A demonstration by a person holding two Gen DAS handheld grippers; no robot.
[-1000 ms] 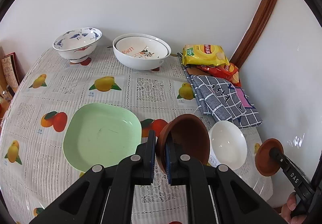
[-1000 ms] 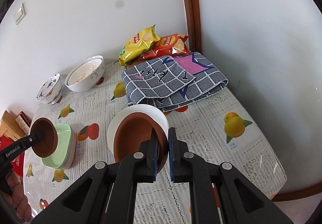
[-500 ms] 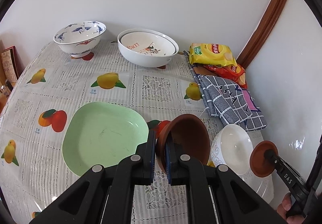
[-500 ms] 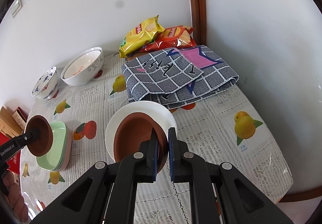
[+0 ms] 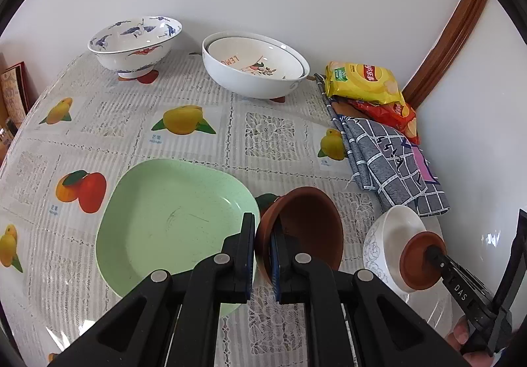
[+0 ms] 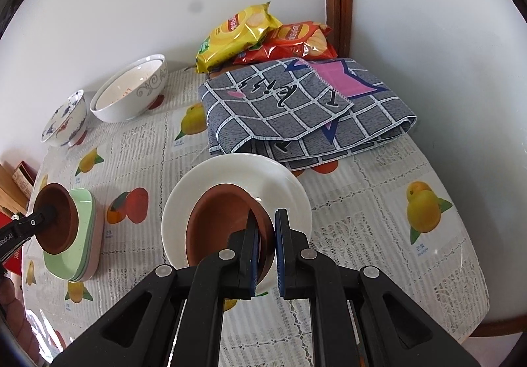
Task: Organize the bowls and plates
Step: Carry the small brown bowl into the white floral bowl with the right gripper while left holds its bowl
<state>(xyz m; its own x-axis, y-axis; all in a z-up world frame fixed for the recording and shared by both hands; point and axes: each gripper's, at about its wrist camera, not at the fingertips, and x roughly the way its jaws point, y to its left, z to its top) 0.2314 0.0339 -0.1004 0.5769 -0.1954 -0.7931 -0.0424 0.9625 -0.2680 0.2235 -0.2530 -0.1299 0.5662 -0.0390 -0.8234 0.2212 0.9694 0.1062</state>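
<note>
My left gripper [image 5: 263,255] is shut on the rim of a brown bowl [image 5: 309,228], held tilted just right of the green square plate [image 5: 164,218]. My right gripper [image 6: 267,245] is shut on the rim of a second brown bowl [image 6: 220,222], held low inside a white bowl [image 6: 237,176]. In the left wrist view that white bowl [image 5: 392,235] stands at the right with the second brown bowl [image 5: 420,260] over it. The green plate tops a stack of plates [image 6: 84,235] in the right wrist view.
A blue-patterned bowl [image 5: 135,41] and two nested white bowls [image 5: 253,70] stand at the back by the wall. Snack bags [image 5: 362,83] and a folded grey checked cloth [image 5: 392,166] lie at the back right. The table edge is close on the right.
Both grippers moved forward over the table. The right gripper's brown bowl sank lower into the white bowl. The left brown bowl stays beside the green plate.
</note>
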